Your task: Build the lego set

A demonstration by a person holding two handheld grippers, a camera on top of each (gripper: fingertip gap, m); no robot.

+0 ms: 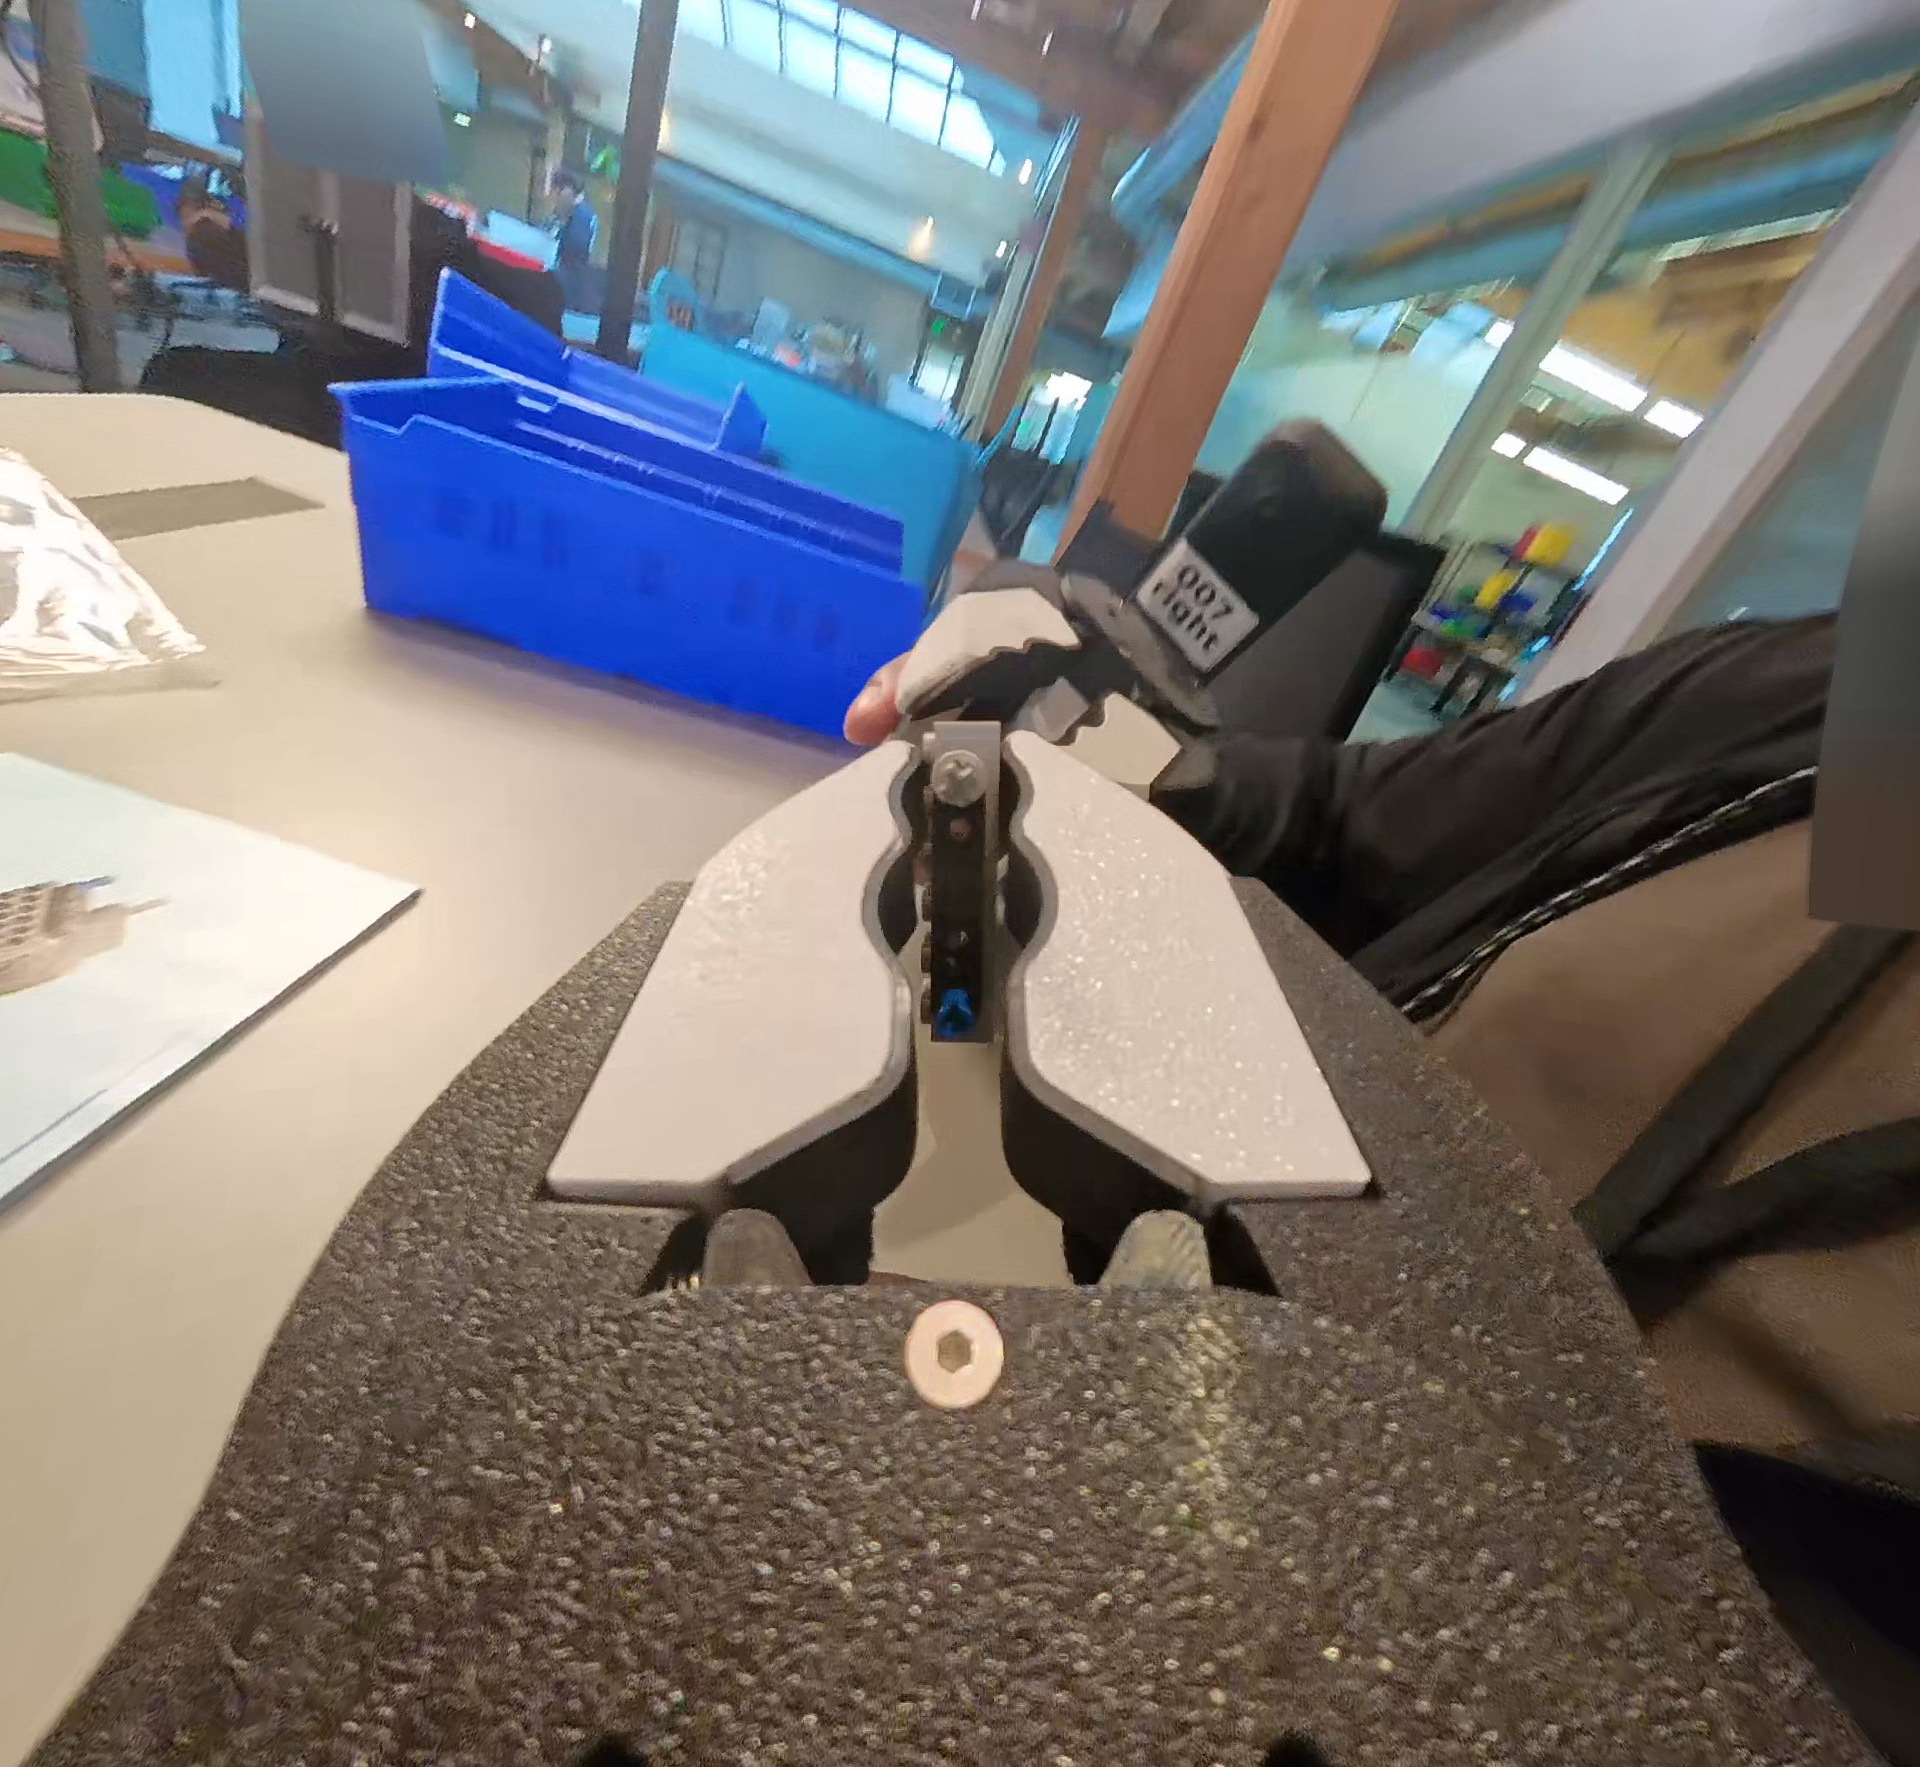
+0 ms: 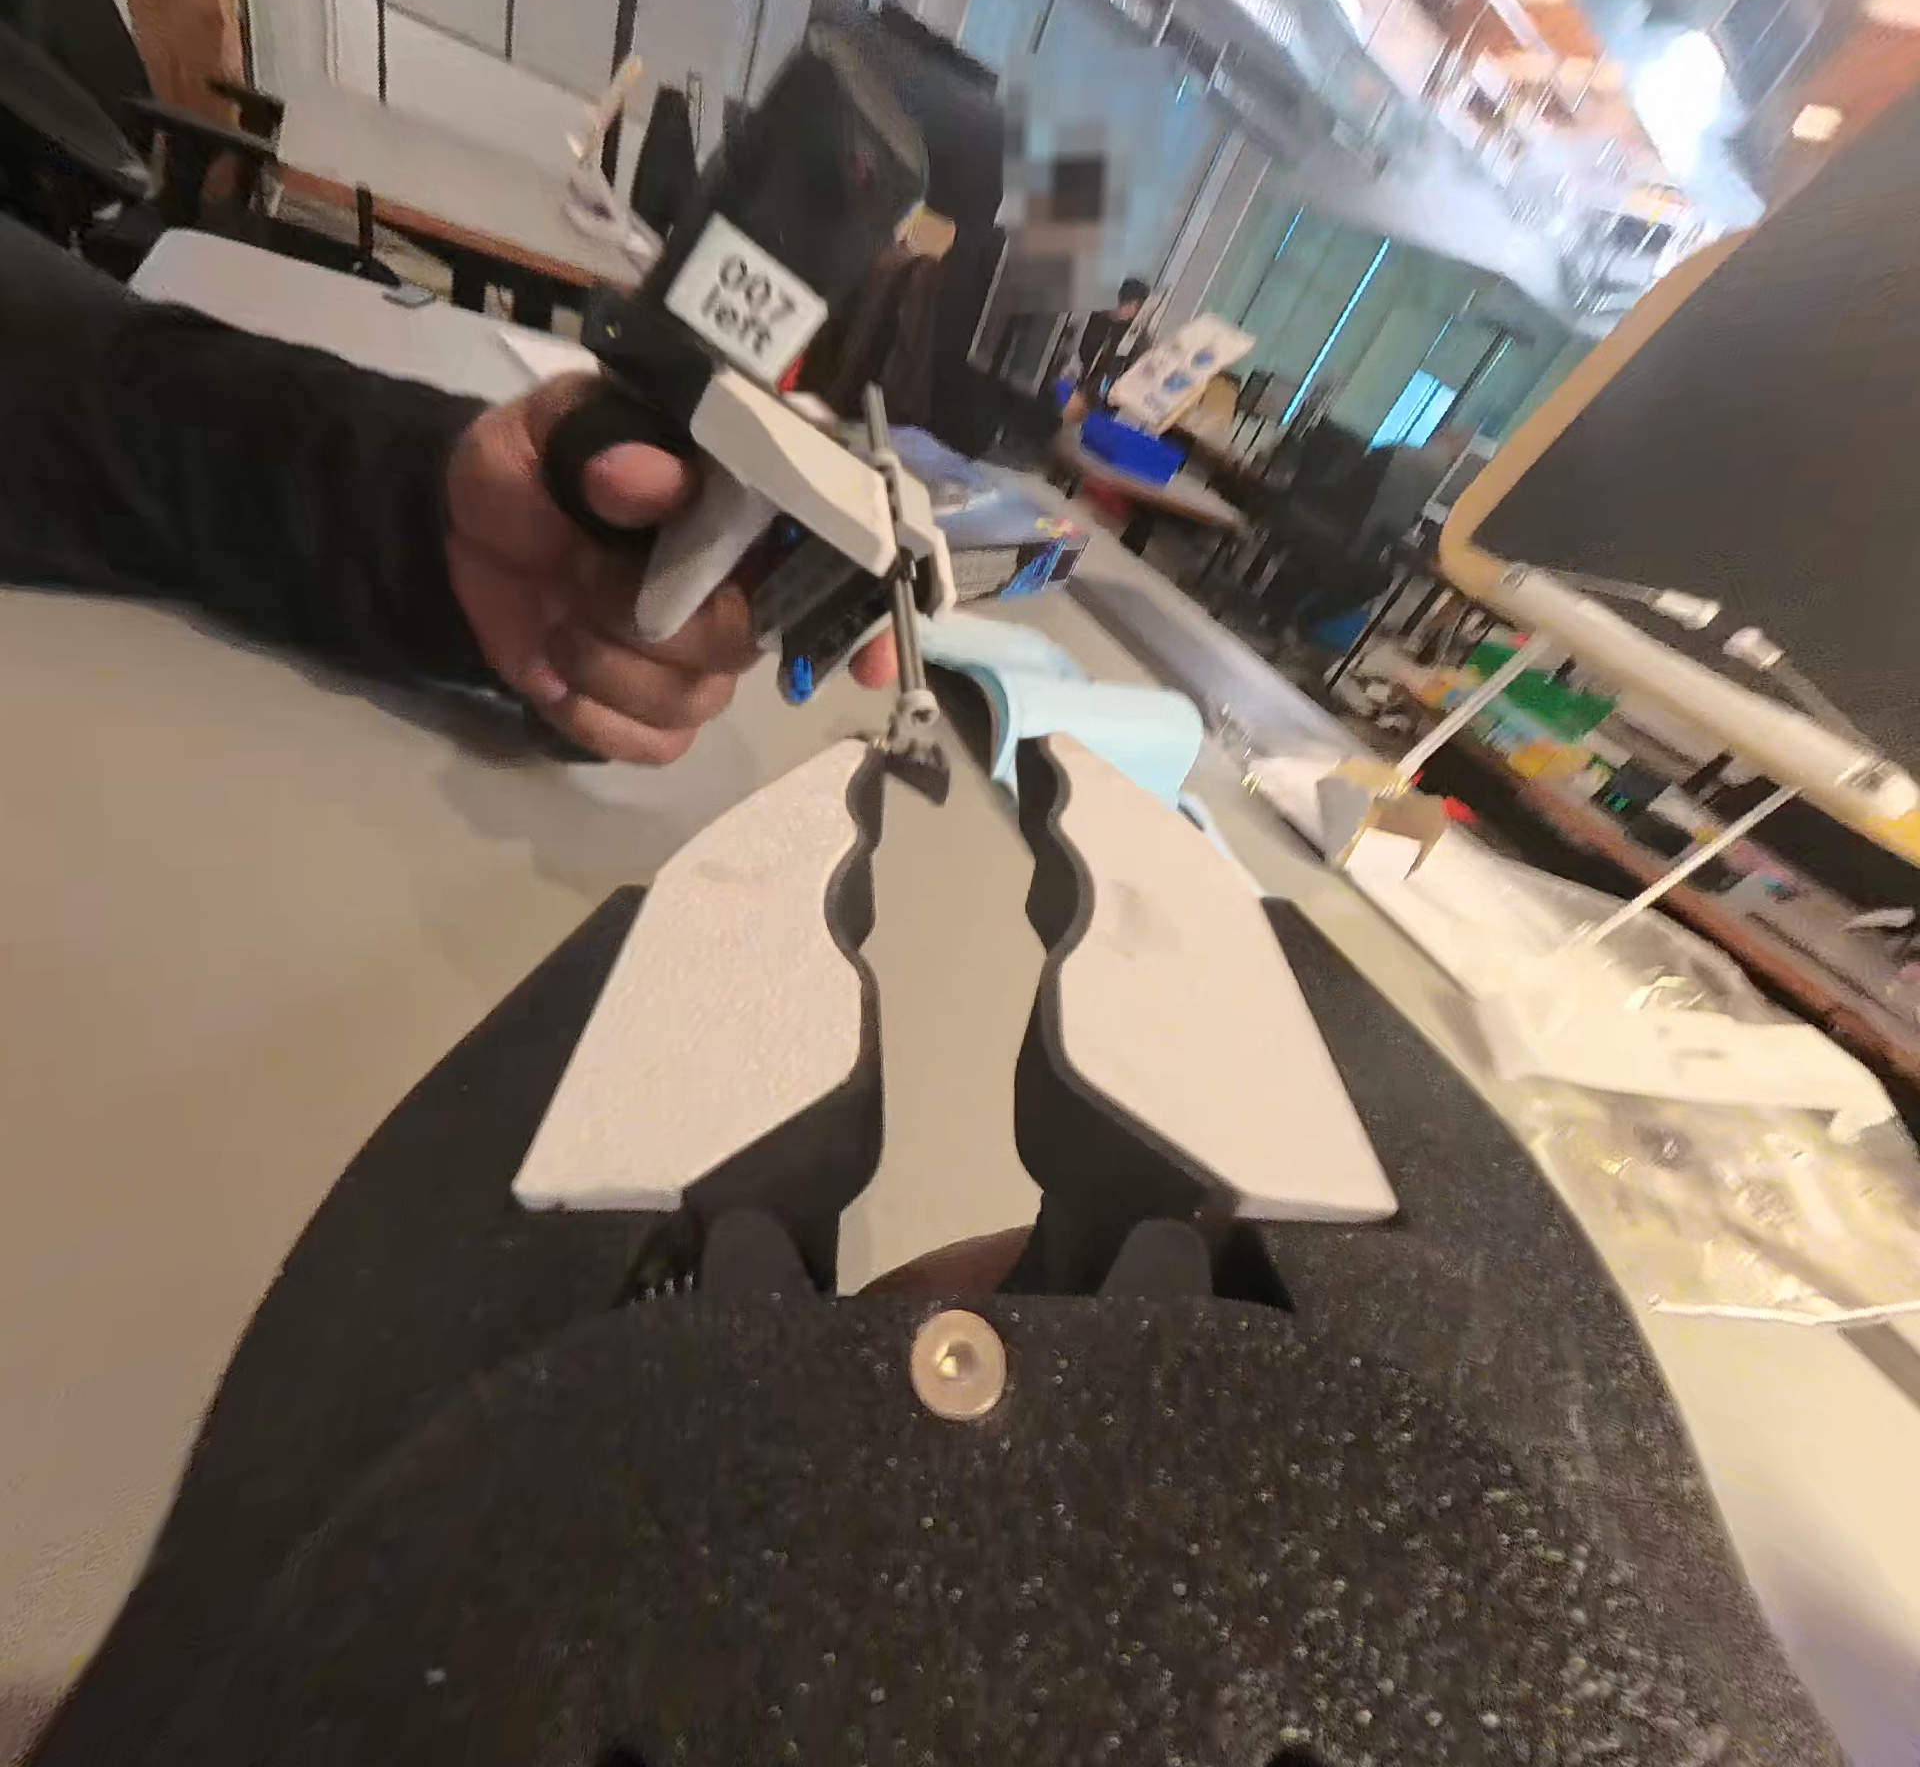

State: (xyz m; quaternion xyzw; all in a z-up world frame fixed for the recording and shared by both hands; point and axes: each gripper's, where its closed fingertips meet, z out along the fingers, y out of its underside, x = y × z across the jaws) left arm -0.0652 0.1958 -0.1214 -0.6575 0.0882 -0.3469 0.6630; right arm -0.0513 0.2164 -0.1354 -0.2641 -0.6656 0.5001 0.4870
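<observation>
My left gripper (image 1: 961, 761) is shut on a small black and grey brick assembly (image 1: 961, 886) with a blue pin (image 1: 951, 1016), held above the grey table (image 1: 416, 782). In the right wrist view the left gripper (image 2: 883, 605) holds that assembly, and a thin grey rod (image 2: 899, 626) runs down from it to a grey connector (image 2: 912, 715) and a small black piece (image 2: 920, 767). My right gripper (image 2: 951, 761) is open. The black piece sits just by its left fingertip (image 2: 831, 782), and the pads do not press on it. The right gripper also shows in the left wrist view (image 1: 1023, 689), just beyond the assembly.
A blue plastic bin (image 1: 623, 554) stands at the back of the table. A printed booklet (image 1: 156, 938) and a crinkled bag (image 1: 62, 574) lie at the left. A light blue open booklet (image 2: 1101, 709), a box (image 2: 1018, 554) and clear plastic bags (image 2: 1662, 1146) lie ahead and to the right. Less than 4 cm separates the two grippers' tips.
</observation>
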